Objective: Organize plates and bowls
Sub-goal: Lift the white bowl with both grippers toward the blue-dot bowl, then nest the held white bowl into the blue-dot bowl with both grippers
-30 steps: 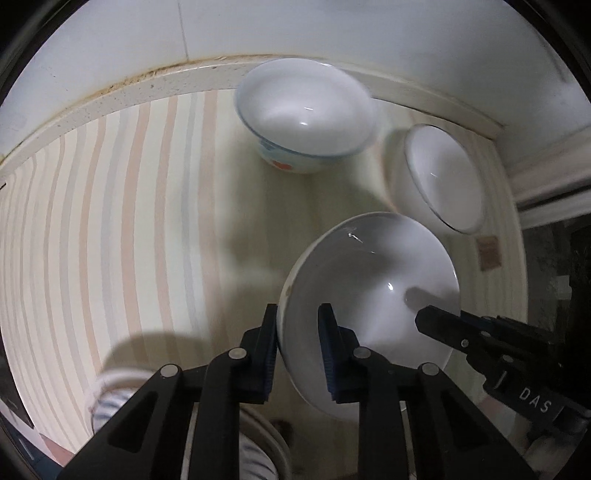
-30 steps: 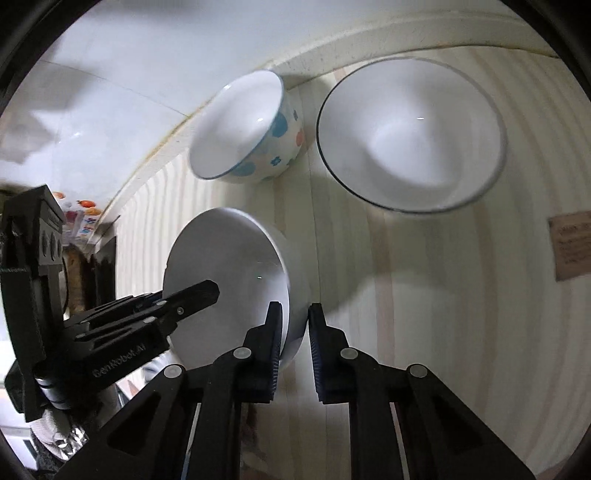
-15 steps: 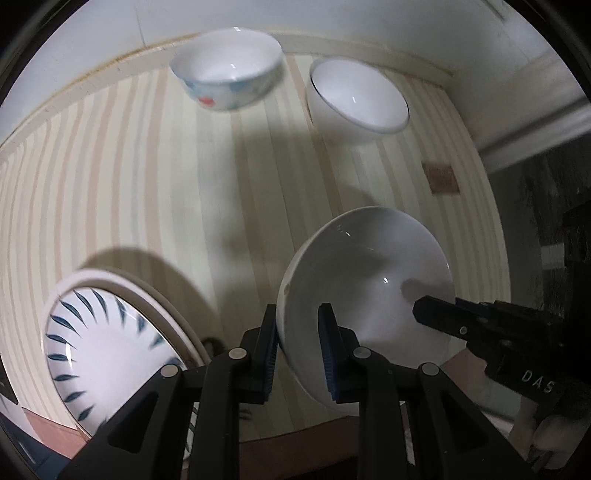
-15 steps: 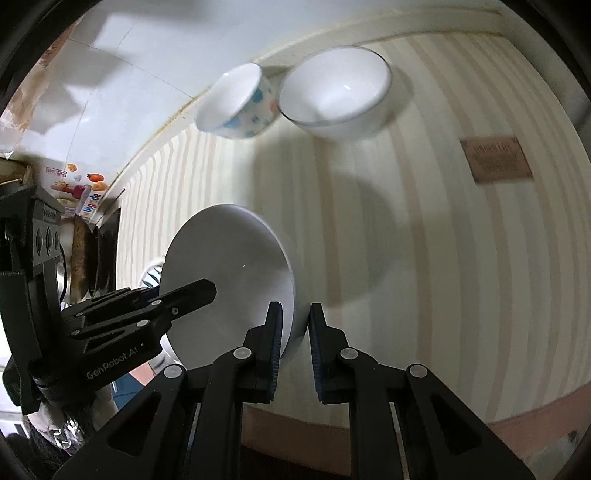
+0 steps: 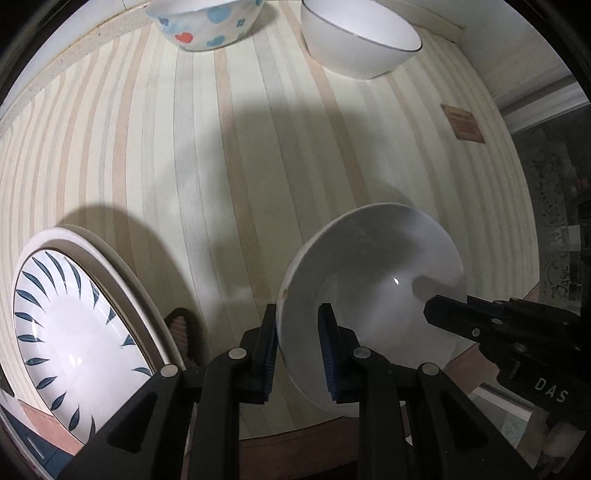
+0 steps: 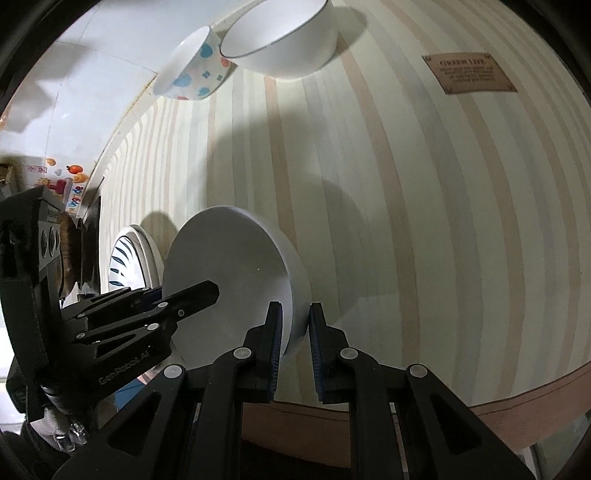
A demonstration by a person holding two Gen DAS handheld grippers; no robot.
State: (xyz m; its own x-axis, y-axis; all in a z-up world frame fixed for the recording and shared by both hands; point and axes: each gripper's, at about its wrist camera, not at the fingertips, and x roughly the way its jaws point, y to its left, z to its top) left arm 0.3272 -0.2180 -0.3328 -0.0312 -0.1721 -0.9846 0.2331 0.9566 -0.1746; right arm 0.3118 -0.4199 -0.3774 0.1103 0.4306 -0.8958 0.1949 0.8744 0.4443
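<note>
White and plain, the held bowl [image 5: 373, 295] sits at lower centre of the left wrist view, its near rim pinched between the two blue-padded fingers of the left gripper [image 5: 297, 347], one pad inside the wall, one outside. The right gripper [image 5: 491, 325] reaches in from the lower right edge of that frame, onto the bowl's far side. In the right wrist view the same bowl [image 6: 229, 280] stands tilted on edge at lower centre, its rim clamped by the right gripper [image 6: 295, 336], with the left gripper [image 6: 155, 306] entering from the lower left.

Going left to right in the left wrist view: one blue-leaf plate [image 5: 70, 332] at lower left, resting on a larger pale plate [image 5: 122, 266]; one spotted bowl [image 5: 207, 22] at top centre; one white bowl with a dark rim [image 5: 354, 40] just beside it at upper right. Three bowls and two plates in all, the held bowl lifted above the striped bench [image 5: 207, 155]. A brown label [image 5: 463, 123] lies at right.
</note>
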